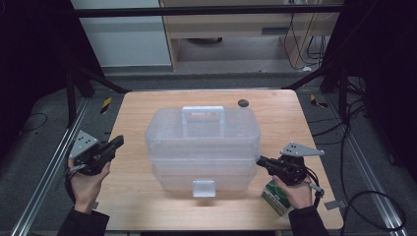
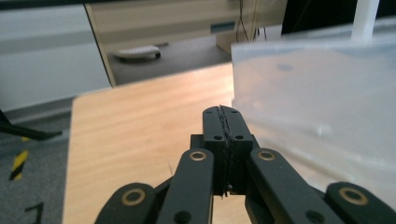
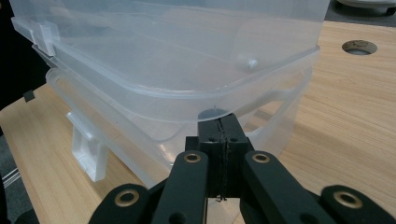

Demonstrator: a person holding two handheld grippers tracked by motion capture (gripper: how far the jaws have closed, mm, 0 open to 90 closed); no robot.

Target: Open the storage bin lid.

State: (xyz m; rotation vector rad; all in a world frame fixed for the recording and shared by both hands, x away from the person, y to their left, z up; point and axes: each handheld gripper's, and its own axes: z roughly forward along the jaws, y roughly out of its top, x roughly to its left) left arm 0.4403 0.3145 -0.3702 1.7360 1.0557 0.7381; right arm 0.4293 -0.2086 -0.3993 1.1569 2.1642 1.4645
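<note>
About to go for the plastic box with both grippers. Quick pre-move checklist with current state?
1. Left gripper empty, jaws shut: ok.
2. Right gripper empty, jaws shut: ok, but must open before gripping.
3. Plastic box between both grippers, square on table: ok.
4. Front latch fastened: cannot tell.
5. Handle upright and reachable: ok.
6. Green carton under right hand, may get bumped: not ok.

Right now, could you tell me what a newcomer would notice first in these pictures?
First, the big clear plastic box in the middle of the wooden table, with a handle on top and a latch tab on its near side. Next, the two black grippers flanking it, jaws shut and empty: the left gripper off its left side, the right gripper with its tip at the box's right edge. A green carton lies under the right hand.
</note>
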